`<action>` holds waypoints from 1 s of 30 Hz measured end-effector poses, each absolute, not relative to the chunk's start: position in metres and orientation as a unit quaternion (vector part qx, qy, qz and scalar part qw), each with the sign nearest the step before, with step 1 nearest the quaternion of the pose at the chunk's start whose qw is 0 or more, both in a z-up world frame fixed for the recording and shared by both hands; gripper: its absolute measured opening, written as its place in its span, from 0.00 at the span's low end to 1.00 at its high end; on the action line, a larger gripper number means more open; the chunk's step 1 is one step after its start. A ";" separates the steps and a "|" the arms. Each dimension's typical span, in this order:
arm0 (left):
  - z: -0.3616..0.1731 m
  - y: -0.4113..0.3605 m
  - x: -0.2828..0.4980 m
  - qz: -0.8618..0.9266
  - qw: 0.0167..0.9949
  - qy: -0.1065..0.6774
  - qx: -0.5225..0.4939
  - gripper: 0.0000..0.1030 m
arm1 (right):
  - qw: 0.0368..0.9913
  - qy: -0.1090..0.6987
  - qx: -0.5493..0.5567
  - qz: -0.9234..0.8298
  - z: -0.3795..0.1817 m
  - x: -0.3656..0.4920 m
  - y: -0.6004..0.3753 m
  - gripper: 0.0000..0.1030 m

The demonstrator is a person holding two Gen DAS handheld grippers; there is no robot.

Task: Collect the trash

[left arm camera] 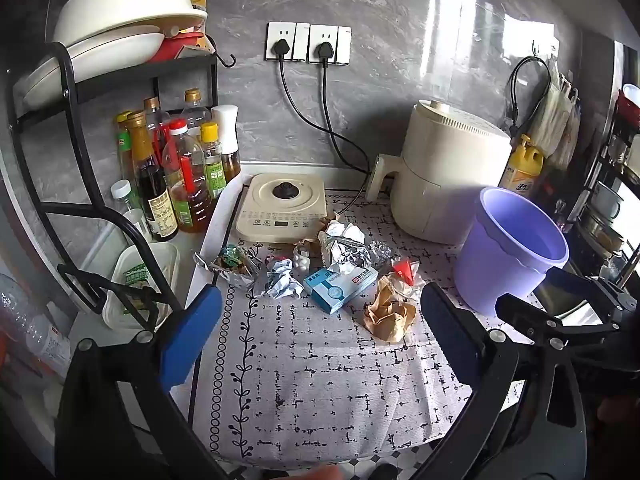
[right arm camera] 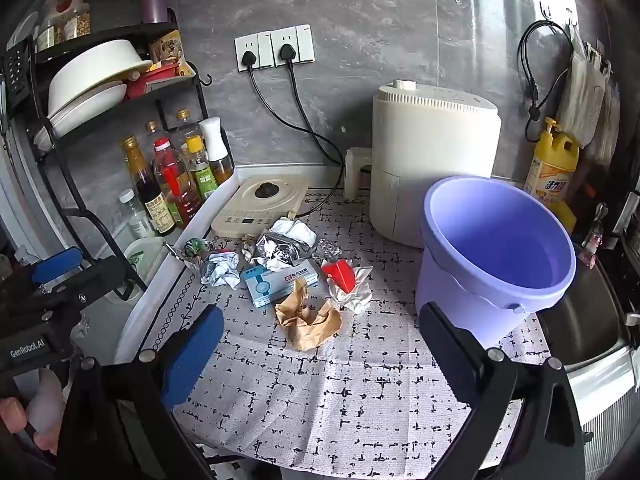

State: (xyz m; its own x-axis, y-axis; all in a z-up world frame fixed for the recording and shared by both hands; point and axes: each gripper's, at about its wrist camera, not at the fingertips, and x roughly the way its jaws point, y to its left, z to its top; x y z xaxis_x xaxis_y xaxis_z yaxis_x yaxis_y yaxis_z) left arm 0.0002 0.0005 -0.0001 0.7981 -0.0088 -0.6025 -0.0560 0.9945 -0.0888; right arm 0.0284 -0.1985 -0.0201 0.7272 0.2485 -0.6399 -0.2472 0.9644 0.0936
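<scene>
Brown paper wad [right arm camera: 308, 322] nearest: light, soft, crushable; I pinch raised fold. My left gripper [left arm camera: 320, 316] and right gripper [right arm camera: 320, 332] spread, empty. Bucket [right arm camera: 496, 256] beside.

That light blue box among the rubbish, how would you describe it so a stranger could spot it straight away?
Start at the big lilac bucket on the patterned mat, then look left to the heap of trash in front of the cream induction cooker. The blue box lies flat near the front of the heap, just behind the crumpled brown paper. It alone is a neat printed carton; everything around it is crumpled.
</scene>
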 end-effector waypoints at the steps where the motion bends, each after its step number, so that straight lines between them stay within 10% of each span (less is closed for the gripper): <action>1: 0.000 0.000 0.000 0.012 0.947 0.317 -0.050 0.96 | 0.929 0.345 0.002 0.133 -0.020 0.028 -0.199 0.93; 30: -0.005 -0.003 -0.006 0.007 0.945 0.323 -0.048 0.96 | 0.930 0.345 0.001 0.130 -0.019 0.024 -0.201 0.93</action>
State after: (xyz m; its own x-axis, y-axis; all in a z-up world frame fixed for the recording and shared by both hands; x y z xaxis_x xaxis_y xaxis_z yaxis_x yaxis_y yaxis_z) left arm -0.0064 -0.0028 -0.0049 0.7911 -0.0170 -0.6114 -0.0445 0.9954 -0.0853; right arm 0.0237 -0.2014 -0.0187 0.7281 0.2429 -0.6410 -0.2418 0.9660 0.0914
